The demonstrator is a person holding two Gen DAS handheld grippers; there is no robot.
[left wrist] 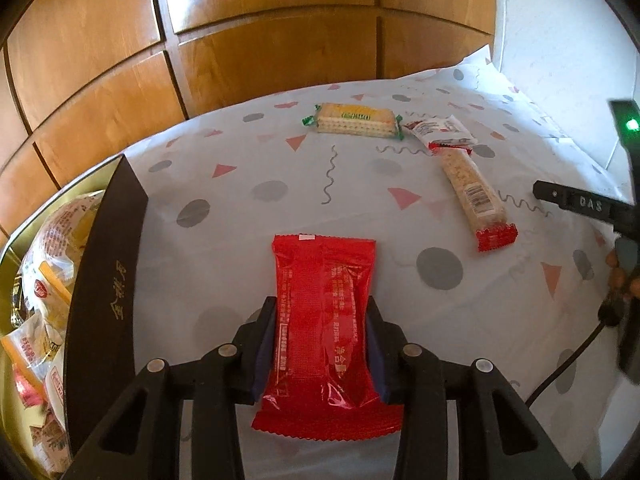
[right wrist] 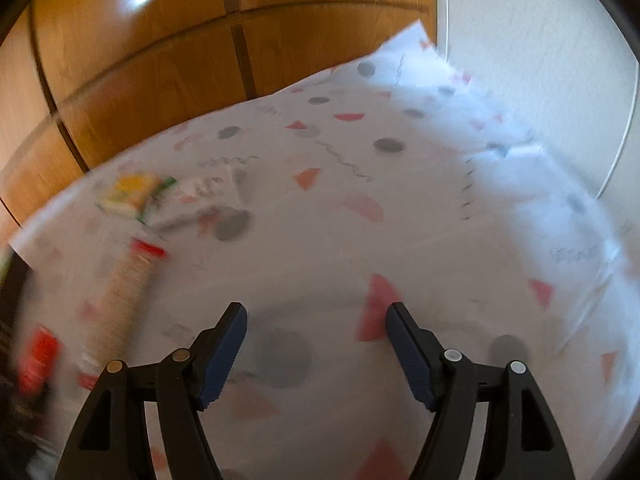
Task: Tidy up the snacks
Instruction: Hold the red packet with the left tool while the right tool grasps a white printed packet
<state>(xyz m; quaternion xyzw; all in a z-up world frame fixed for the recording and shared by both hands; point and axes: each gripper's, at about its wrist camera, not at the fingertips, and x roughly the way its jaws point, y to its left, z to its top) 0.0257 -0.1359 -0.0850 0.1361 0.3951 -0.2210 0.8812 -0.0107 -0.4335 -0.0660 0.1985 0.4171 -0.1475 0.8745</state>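
My left gripper (left wrist: 322,308) is shut on a red snack packet (left wrist: 324,320), its pads pressing both long sides just above the patterned tablecloth (left wrist: 240,208). To its left stands a dark box (left wrist: 104,280) with gold characters, holding several wrapped snacks (left wrist: 44,280). A green-ended cracker pack (left wrist: 352,120), a white and red packet (left wrist: 440,130) and a long red-ended bar (left wrist: 472,192) lie further back. In the blurred right wrist view, my right gripper (right wrist: 316,312) stands open over bare cloth, with the bar (right wrist: 124,296) and cracker pack (right wrist: 128,192) to its left.
Wooden panelling (left wrist: 240,40) rises behind the table's far edge, and a white wall (left wrist: 560,40) stands at the right. The other gripper's black body (left wrist: 580,204) and a cable (left wrist: 560,368) show at the right edge of the left wrist view.
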